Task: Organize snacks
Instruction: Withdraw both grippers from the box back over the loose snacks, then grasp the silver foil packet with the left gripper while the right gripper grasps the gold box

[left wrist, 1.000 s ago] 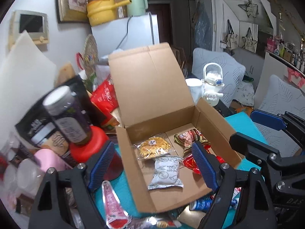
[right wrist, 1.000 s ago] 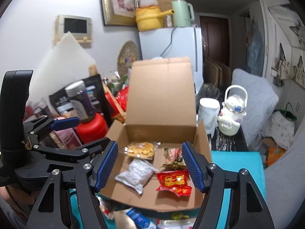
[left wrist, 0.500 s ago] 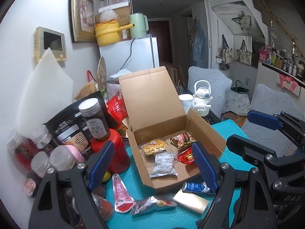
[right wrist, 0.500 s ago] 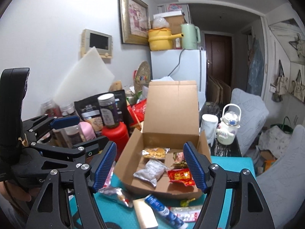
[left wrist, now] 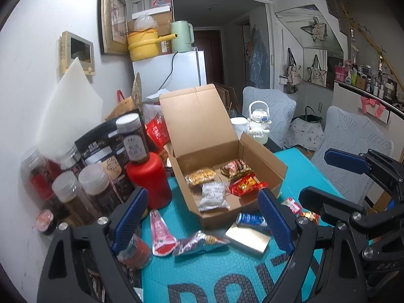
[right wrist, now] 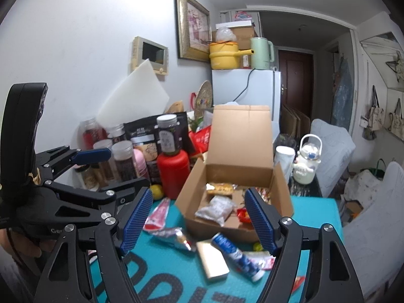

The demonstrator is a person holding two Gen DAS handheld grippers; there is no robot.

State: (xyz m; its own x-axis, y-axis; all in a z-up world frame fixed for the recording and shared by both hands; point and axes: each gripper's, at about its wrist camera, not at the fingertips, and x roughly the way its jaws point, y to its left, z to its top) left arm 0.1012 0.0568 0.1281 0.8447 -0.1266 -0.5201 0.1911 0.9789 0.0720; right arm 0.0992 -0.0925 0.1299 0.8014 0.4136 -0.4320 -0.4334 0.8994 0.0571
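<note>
Jaws on both grippers stood wide open, nothing held. Left gripper (left wrist: pixel 199 218) and right gripper (right wrist: pixel 198 223) had pulled back from the box (left wrist: pixel 262 159) over the last second; a second earlier both sat right over it, then the whole mat (left wrist: pixel 227 272) came into view. Four packets lay inside the box: a yellow one (left wrist: pixel 200 175), a white one (left wrist: pixel 213 197), a dark one (left wrist: pixel 236 168), a red one (left wrist: pixel 246 184). Loose snacks were left on the mat just in front: pink pouch (left wrist: pixel 160 229), silver pouch (left wrist: pixel 199 243), gold bar (left wrist: pixel 247 238), blue tube (left wrist: pixel 250 219). Jars and a red bottle (left wrist: pixel 149 179) crowded the left. Looked like a reset between drops; next pick likely from that front row.
</note>
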